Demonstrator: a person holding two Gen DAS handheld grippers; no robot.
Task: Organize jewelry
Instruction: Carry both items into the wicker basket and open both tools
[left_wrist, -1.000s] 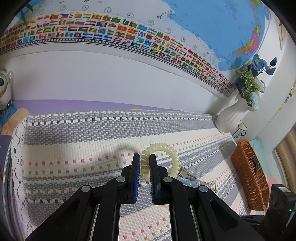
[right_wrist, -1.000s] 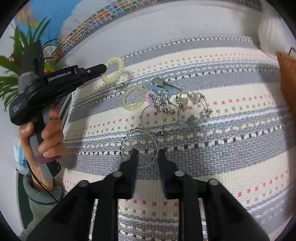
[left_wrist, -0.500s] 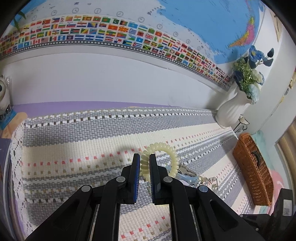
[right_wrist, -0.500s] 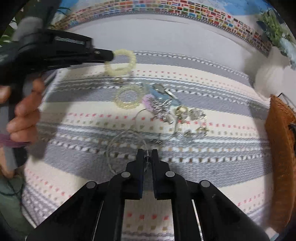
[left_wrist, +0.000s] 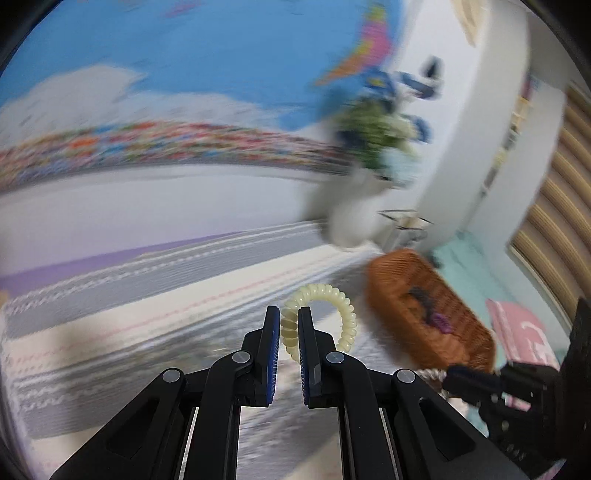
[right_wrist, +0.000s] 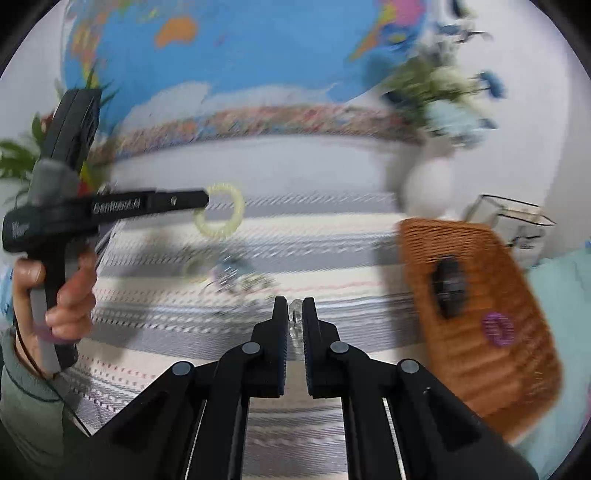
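My left gripper (left_wrist: 287, 314) is shut on a pale yellow spiral hair tie (left_wrist: 341, 314) and holds it above the striped mat; it also shows in the right wrist view (right_wrist: 221, 210). My right gripper (right_wrist: 294, 306) is shut on a clear bead bracelet (right_wrist: 294, 318), lifted off the mat. The brown wicker basket (left_wrist: 402, 295) lies to the right, and in the right wrist view (right_wrist: 480, 350) it holds a black item (right_wrist: 448, 288) and a purple hair tie (right_wrist: 498, 328). Remaining jewelry (right_wrist: 236, 277) lies blurred on the mat.
A white vase with blue flowers (left_wrist: 354, 214) stands at the back right by the wall. A clear holder (right_wrist: 513, 218) stands behind the basket. A green plant (right_wrist: 14, 162) is at far left. The woven striped mat (left_wrist: 110, 332) covers the table.
Both grippers have swung right toward the basket, blurring the views. The right gripper has lifted the bead bracelet off the mat. The left still holds the hair tie.
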